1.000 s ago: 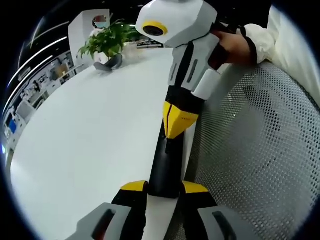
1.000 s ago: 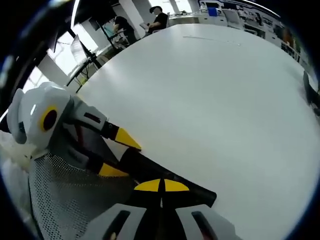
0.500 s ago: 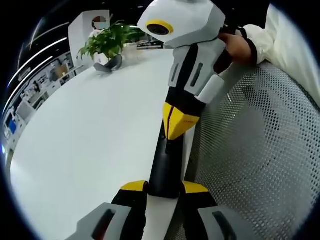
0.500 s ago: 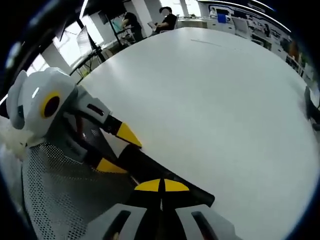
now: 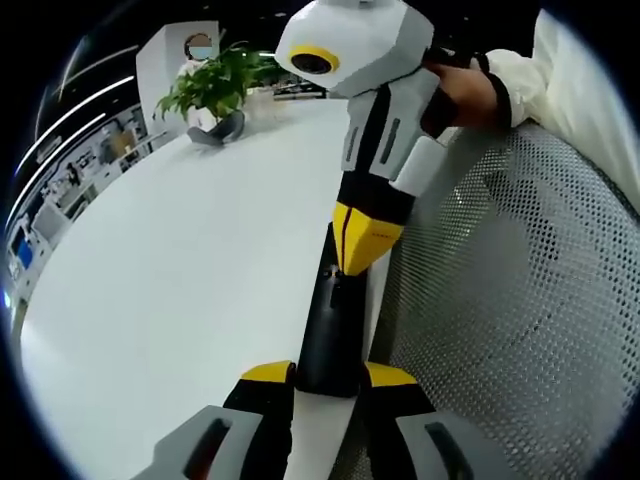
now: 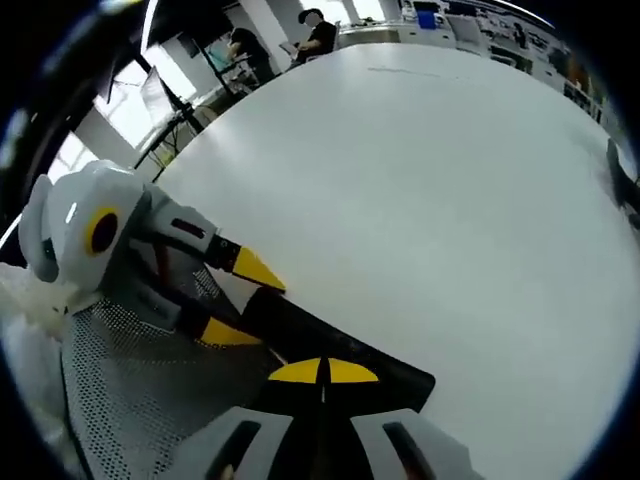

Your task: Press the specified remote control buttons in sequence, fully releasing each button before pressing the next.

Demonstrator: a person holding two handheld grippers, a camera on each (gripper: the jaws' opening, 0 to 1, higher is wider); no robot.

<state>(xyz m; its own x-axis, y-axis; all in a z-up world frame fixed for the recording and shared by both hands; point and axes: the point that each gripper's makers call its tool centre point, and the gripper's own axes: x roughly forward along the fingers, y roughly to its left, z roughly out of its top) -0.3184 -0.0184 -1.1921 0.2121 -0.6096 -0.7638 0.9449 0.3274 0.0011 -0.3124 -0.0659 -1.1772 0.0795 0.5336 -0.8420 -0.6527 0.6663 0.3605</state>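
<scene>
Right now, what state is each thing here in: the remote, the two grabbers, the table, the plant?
Remote: black, lying at the table's edge, clamped at one end.
Left gripper: shut on the remote, jaws on either side.
Right gripper: shut, yellow tips together, pressing down on the remote's top.
Table: white, bare around the remote.
Plant: upright at the far end.

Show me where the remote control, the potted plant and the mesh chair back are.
remote control (image 5: 330,335), left gripper view, middle of its black body
potted plant (image 5: 215,85), left gripper view, green leaves
mesh chair back (image 5: 510,300), left gripper view, perforated surface
</scene>
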